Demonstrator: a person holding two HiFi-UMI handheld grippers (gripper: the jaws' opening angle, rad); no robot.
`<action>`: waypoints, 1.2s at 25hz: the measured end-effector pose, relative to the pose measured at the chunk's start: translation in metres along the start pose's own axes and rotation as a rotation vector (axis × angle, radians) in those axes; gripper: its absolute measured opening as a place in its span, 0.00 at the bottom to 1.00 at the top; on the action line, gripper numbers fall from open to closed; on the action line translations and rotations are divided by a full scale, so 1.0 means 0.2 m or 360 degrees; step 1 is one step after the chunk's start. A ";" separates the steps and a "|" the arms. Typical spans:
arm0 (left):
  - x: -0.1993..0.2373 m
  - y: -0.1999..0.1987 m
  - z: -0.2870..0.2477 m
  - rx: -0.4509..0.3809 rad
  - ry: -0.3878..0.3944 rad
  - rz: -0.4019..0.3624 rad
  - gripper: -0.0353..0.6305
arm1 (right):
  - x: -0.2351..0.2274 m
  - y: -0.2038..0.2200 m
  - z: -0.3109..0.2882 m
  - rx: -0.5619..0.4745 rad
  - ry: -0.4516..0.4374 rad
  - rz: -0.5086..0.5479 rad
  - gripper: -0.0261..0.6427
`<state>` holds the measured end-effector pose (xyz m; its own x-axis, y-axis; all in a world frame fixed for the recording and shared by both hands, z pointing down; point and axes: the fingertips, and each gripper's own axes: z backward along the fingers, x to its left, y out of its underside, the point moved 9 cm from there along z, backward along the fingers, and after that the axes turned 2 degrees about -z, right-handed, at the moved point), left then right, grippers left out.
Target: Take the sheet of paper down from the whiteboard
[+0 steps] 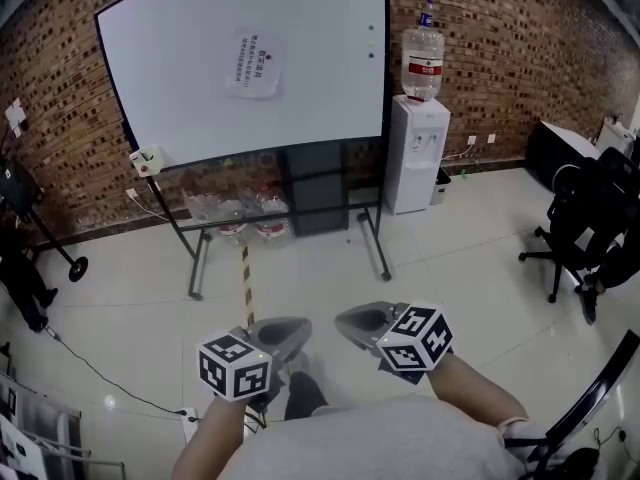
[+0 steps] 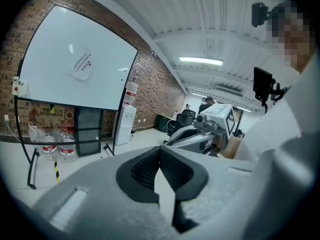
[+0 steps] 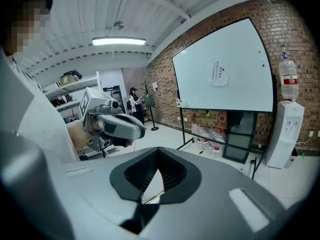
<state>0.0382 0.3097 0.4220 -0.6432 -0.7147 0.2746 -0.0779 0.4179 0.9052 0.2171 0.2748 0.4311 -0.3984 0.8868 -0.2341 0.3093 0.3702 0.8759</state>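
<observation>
Whiteboard (image 1: 190,98) stands on its frame before the brick wall (image 1: 490,38). Left hand-held gripper (image 1: 296,326) and right hand-held gripper (image 1: 348,320) are side by side, low over the floor (image 1: 450,238), both clenched on nothing. Sheet of paper (image 1: 254,65) is on the board, upper middle, well apart from both.

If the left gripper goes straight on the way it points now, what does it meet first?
Probably the floor, short of the whiteboard; nothing nearer shows, but depth is unclear.
</observation>
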 end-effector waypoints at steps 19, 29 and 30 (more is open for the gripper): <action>1.90 -0.77 -0.19 -0.0020 0.0048 -0.0038 0.05 | -1.12 -1.05 -1.27 -0.0022 0.0133 -0.0003 0.04; 2.33 -0.90 -0.36 0.0009 0.0095 -0.0017 0.05 | -1.46 -1.20 -1.47 -0.0057 0.0197 -0.0069 0.04; 2.35 -0.91 -0.38 0.0012 0.0096 -0.0018 0.05 | -1.50 -1.21 -1.48 -0.0068 0.0199 -0.0073 0.04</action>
<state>-0.1914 -0.1459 0.4108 -0.5951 -0.7520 0.2837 -0.0910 0.4138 0.9058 0.0057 -0.1624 0.4143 -0.5165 0.8269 -0.2224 0.2524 0.3952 0.8833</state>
